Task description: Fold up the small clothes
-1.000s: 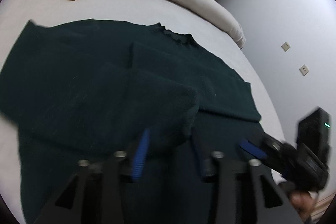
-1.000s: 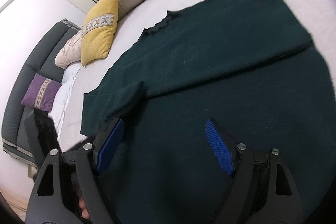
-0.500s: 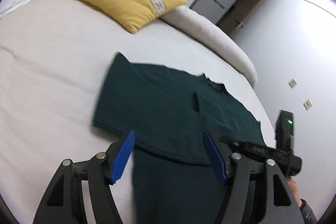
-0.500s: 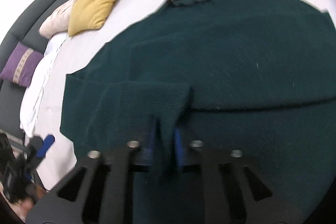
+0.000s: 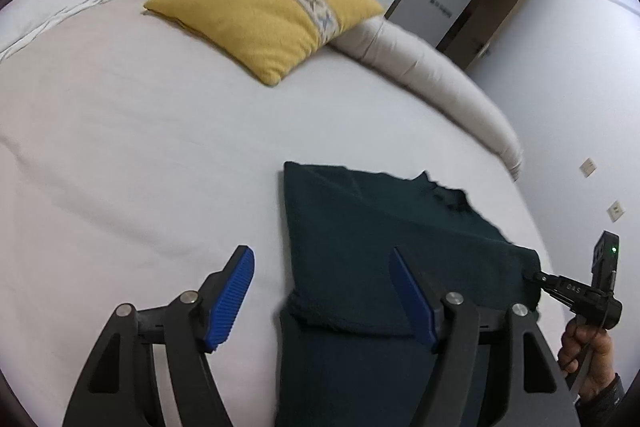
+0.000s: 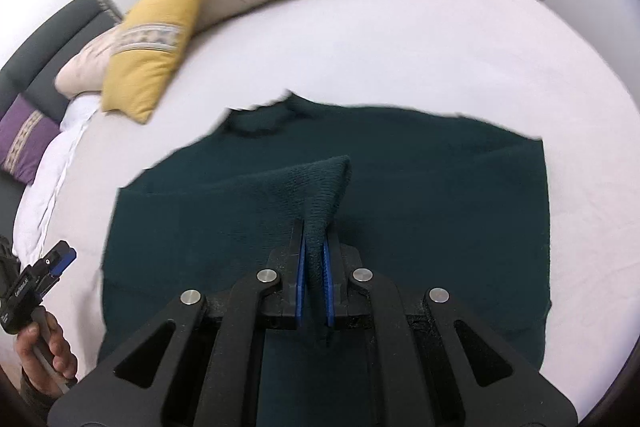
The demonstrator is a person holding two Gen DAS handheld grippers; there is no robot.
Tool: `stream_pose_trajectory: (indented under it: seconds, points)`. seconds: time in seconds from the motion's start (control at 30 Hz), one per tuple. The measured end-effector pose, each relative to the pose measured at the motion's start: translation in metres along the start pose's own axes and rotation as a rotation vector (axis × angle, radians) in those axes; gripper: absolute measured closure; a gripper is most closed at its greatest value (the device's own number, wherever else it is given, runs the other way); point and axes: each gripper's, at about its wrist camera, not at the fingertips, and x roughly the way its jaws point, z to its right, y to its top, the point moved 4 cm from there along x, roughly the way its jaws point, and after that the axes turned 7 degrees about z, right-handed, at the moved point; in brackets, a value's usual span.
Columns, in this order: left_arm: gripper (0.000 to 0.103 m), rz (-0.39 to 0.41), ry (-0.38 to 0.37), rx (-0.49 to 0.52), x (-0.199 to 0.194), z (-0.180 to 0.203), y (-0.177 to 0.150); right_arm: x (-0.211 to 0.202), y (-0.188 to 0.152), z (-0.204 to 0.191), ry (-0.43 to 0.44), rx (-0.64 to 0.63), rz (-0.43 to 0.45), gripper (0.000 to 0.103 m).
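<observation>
Sweater [image 6: 400, 195] lay flat on the bed [image 6: 400, 47], its cuff [image 6: 320, 187] pinched by the right gripper [image 6: 314, 267] probably to fold the sleeve inward, while the left gripper [image 5: 324, 291] hung with jaws spread.

Both wrist views look low across the bed [image 5: 120, 131], sharing the dark green sweater [image 6: 400, 187] and yellow pillow [image 5: 264, 11].

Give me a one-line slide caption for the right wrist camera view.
Right gripper pinches a sleeve cuff of the dark green sweater spread on the white bed.
</observation>
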Motion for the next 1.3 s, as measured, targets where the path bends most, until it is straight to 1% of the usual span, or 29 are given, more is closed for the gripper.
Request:
stream_pose_trajectory:
  seconds: [0.07, 0.2, 0.23, 0.27, 0.3, 0.33, 0.37, 0.4, 0.47, 0.6, 0.67, 0.73, 0.77, 0.83, 0.87, 0.93, 0.97, 1.03, 1.13, 1.17, 1.2, 1.27, 1.3]
  points:
    - [0.030, -0.031, 0.051, 0.039, 0.023, 0.003, 0.003, 0.010, -0.001, 0.009, -0.011, 0.002, -0.009, 0.097]
    - [0.031, -0.085, 0.128, 0.107, 0.061, 0.008, 0.004, 0.027, -0.015, 0.022, 0.010, 0.013, -0.023, 0.097]
    - [0.032, -0.111, 0.145, 0.128, 0.072, 0.010, 0.002, 0.032, -0.016, 0.023, 0.010, 0.015, -0.026, 0.097]
    - [0.042, -0.136, 0.152, 0.142, 0.082, 0.011, -0.001, 0.037, -0.019, 0.026, 0.008, 0.022, -0.028, 0.097]
    - [0.054, -0.160, 0.160, 0.162, 0.090, 0.013, -0.006, 0.039, -0.019, 0.028, 0.013, 0.030, -0.029, 0.097]
    - [0.057, -0.147, 0.168, 0.186, 0.092, 0.015, -0.009, 0.043, -0.019, 0.029, 0.019, 0.037, -0.031, 0.097]
    - [0.071, -0.138, 0.170, 0.200, 0.092, 0.017, -0.011, 0.046, -0.019, 0.030, 0.024, 0.043, -0.031, 0.097]
    - [0.089, -0.135, 0.171, 0.207, 0.091, 0.019, -0.013, 0.047, -0.018, 0.029, 0.022, 0.038, -0.032, 0.097]
    - [0.094, -0.118, 0.184, 0.221, 0.086, 0.017, -0.013, 0.046, -0.018, 0.025, 0.021, 0.024, -0.029, 0.097]
    - [0.095, -0.104, 0.180, 0.203, 0.082, 0.005, -0.012, 0.033, -0.011, 0.008, 0.062, 0.019, -0.013, 0.097]
    - [0.095, -0.093, 0.179, 0.175, 0.082, -0.001, -0.010, 0.040, -0.012, 0.005, 0.042, 0.003, -0.027, 0.097]
    - [0.095, -0.091, 0.184, 0.175, 0.084, -0.002, -0.013, 0.054, -0.018, 0.013, 0.012, 0.015, -0.060, 0.097]
    - [0.094, -0.090, 0.186, 0.179, 0.084, -0.002, -0.014, 0.064, -0.023, 0.021, 0.046, 0.053, -0.065, 0.097]
    - [0.094, -0.093, 0.169, 0.166, 0.084, -0.004, -0.013, 0.062, -0.023, 0.029, 0.095, 0.120, -0.050, 0.097]
    - [0.091, -0.095, 0.156, 0.153, 0.082, -0.006, -0.012, 0.058, -0.023, 0.029, 0.099, 0.131, -0.050, 0.097]
    - [0.090, -0.096, 0.148, 0.142, 0.080, -0.010, -0.010, 0.047, -0.022, 0.027, 0.093, 0.114, -0.046, 0.096]
    - [0.089, -0.094, 0.151, 0.149, 0.080, -0.010, -0.011, 0.043, -0.023, 0.026, 0.101, 0.113, -0.032, 0.096]
    - [0.089, -0.090, 0.168, 0.183, 0.083, -0.006, -0.014, 0.050, -0.028, 0.032, 0.089, 0.113, -0.053, 0.097]
    - [0.088, -0.104, 0.155, 0.168, 0.081, -0.008, -0.011, 0.052, -0.031, 0.043, 0.158, 0.172, -0.045, 0.097]
    - [0.084, -0.106, 0.155, 0.157, 0.078, -0.009, -0.008, 0.049, -0.031, 0.046, 0.158, 0.179, -0.049, 0.096]
    - [0.079, -0.095, 0.174, 0.152, 0.071, -0.011, -0.006, 0.046, -0.030, 0.046, 0.137, 0.176, -0.050, 0.094]
    - [0.078, -0.035, 0.215, 0.168, 0.052, -0.009, 0.001, 0.028, -0.023, 0.047, 0.022, 0.142, -0.004, 0.089]
    - [0.079, -0.004, 0.224, 0.178, 0.042, -0.007, 0.004, 0.020, -0.019, 0.044, -0.014, 0.126, 0.025, 0.089]
